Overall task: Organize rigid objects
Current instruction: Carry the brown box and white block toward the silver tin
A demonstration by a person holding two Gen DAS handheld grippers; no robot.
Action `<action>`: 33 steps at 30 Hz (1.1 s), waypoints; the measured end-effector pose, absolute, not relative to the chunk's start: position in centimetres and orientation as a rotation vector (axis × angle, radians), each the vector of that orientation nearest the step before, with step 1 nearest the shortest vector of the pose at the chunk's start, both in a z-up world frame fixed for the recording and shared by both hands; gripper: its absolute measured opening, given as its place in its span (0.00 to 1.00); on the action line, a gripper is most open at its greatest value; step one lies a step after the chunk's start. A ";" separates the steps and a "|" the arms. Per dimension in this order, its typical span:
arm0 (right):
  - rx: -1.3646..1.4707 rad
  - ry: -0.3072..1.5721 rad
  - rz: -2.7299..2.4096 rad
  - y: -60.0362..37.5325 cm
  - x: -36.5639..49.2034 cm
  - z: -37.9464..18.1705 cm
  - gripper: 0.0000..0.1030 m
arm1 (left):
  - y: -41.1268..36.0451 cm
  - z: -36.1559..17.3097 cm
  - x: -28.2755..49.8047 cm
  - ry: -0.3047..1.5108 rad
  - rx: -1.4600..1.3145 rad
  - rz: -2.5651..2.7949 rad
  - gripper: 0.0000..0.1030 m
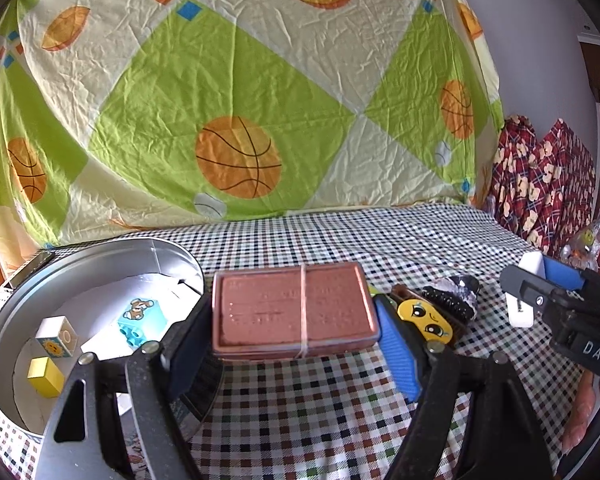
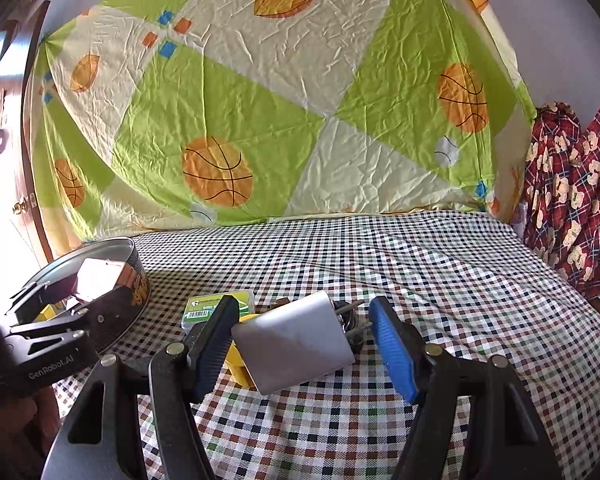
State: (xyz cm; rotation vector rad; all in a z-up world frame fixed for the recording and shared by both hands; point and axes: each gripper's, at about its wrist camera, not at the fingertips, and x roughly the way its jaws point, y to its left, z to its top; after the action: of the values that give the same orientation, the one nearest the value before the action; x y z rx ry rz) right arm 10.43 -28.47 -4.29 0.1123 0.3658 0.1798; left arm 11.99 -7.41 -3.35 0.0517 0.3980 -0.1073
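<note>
Left gripper (image 1: 296,344) is clamped on the copper tin (image 1: 294,312), a flat rectangular case with a rubber band around its middle, both pads touching its short ends. Tin is lifted, sitting just right of the round metal tin (image 1: 100,258), which I'll use as the landmark.

Inside the round metal tin: white cube (image 1: 58,336), yellow block (image 1: 46,376), and a light blue brick (image 1: 142,320) with a bear print, all on white paper.

Right of the round metal tin, past the copper tin: yellow emoji badge (image 1: 426,320) and a black lumpy item (image 1: 454,296), touching each other on the checkered tablecloth (image 1: 300,408).

Right gripper (image 2: 300,340) is further right of the round metal tin. Jaws are apart around the white charger (image 2: 296,344), which lies tilted with prongs pointing toward the blue pad. Left pad looks to touch it; blue pad is clear of it. Behind the charger, a green-labelled box (image 2: 216,308) and a yellow piece (image 2: 236,364), partly hidden.
</note>
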 end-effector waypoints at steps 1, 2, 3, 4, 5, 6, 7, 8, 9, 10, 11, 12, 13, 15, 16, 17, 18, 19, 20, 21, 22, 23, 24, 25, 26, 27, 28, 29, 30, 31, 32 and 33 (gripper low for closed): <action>0.108 0.363 0.182 -28.5 10.4 -4.3 0.67 | -7.3 -3.3 11.9 0.391 0.050 -0.106 0.76; 0.106 0.362 0.181 -28.4 10.4 -4.3 0.67 | -7.3 -3.3 11.8 0.386 0.049 -0.105 0.76; 0.105 0.361 0.179 -28.4 10.3 -4.3 0.67 | -7.3 -3.2 11.7 0.380 0.049 -0.104 0.76; 0.106 0.359 0.178 -28.5 10.3 -4.2 0.67 | -7.2 -3.2 11.6 0.374 0.048 -0.101 0.76; 0.107 0.358 0.178 -28.5 10.3 -4.2 0.67 | -7.2 -3.1 11.5 0.367 0.046 -0.100 0.76; 0.109 0.356 0.176 -28.6 10.3 -4.2 0.67 | -7.2 -3.1 11.4 0.360 0.044 -0.098 0.76; 0.111 0.353 0.174 -28.7 10.2 -4.2 0.67 | -7.1 -3.0 11.2 0.354 0.042 -0.096 0.76; 0.112 0.350 0.173 -28.7 10.1 -4.2 0.67 | -7.0 -3.0 11.2 0.350 0.038 -0.094 0.76; 0.113 0.347 0.172 -28.7 10.1 -4.2 0.67 | -6.9 -3.0 11.1 0.346 0.034 -0.093 0.76; 0.113 0.344 0.171 -28.7 10.0 -4.1 0.67 | -6.8 -3.0 11.1 0.345 0.031 -0.092 0.76; 0.113 0.341 0.170 -28.7 9.9 -4.1 0.67 | -6.8 -3.0 11.1 0.343 0.029 -0.090 0.76; 0.111 0.339 0.170 -28.7 9.9 -4.1 0.67 | -6.7 -2.9 11.0 0.340 0.028 -0.089 0.76; 0.110 0.335 0.168 -28.6 9.8 -4.0 0.67 | -6.8 -2.9 11.0 0.338 0.027 -0.089 0.76; 0.110 0.323 0.167 -28.7 9.6 -4.0 0.67 | -6.7 -2.9 10.9 0.334 0.025 -0.086 0.76; 0.109 0.319 0.167 -28.7 9.5 -4.0 0.67 | -6.7 -2.8 10.9 0.333 0.023 -0.086 0.76; 0.108 0.316 0.166 -28.7 9.4 -4.0 0.67 | -6.6 -2.8 10.8 0.331 0.022 -0.084 0.76; 0.108 0.313 0.165 -28.7 9.4 -4.0 0.67 | -6.6 -2.8 10.7 0.329 0.021 -0.084 0.76; 0.107 0.311 0.165 -28.7 9.3 -3.9 0.67 | -6.6 -2.8 10.7 0.329 0.021 -0.083 0.76; 0.107 0.308 0.164 -28.7 9.2 -3.9 0.67 | -6.6 -2.8 10.7 0.328 0.020 -0.082 0.76; 0.107 0.305 0.165 -28.7 9.2 -3.9 0.67 | -6.6 -2.8 10.6 0.326 0.020 -0.082 0.76; 0.107 0.303 0.164 -28.6 9.2 -3.9 0.67 | -6.5 -2.7 10.6 0.325 0.019 -0.080 0.76; 0.106 0.300 0.164 -28.7 9.1 -3.9 0.67 | -6.5 -2.7 10.6 0.324 0.018 -0.079 0.76; 0.106 0.298 0.163 -28.7 9.1 -3.9 0.67 | -6.5 -2.7 10.5 0.322 0.016 -0.078 0.76; 0.107 0.295 0.163 -28.6 9.1 -3.9 0.67 | -6.5 -2.7 10.5 0.322 0.015 -0.077 0.76; 0.108 0.291 0.162 -28.6 9.0 -3.9 0.67 | -6.4 -2.7 10.5 0.322 0.015 -0.077 0.76; 0.109 0.284 0.161 -28.7 8.9 -3.8 0.67 | -6.4 -2.6 10.5 0.320 0.014 -0.075 0.76; 0.109 0.279 0.160 -28.7 8.8 -3.8 0.67 | -6.4 -2.6 10.5 0.318 0.013 -0.072 0.76; 0.110 0.271 0.159 -28.7 8.6 -3.8 0.67 | -6.3 -2.6 10.5 0.317 0.011 -0.070 0.76; 0.110 0.263 0.158 -28.7 8.5 -3.8 0.67 | -6.3 -2.6 10.5 0.316 0.010 -0.069 0.76; 0.110 0.257 0.158 -28.7 8.4 -3.7 0.67 | -6.2 -2.6 10.5 0.315 0.009 -0.069 0.76; 0.108 0.253 0.157 -28.6 8.3 -3.7 0.67 | -6.2 -2.6 10.4 0.313 0.008 -0.067 0.76; 0.106 0.249 0.156 -28.6 8.2 -3.7 0.67 | -6.2 -2.6 10.4 0.310 0.007 -0.065 0.76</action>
State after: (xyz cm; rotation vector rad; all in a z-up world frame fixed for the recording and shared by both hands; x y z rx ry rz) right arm 8.20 -28.59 -3.69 0.1058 0.2491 0.1564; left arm 10.38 -6.18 -2.57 0.0068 0.3103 -0.0647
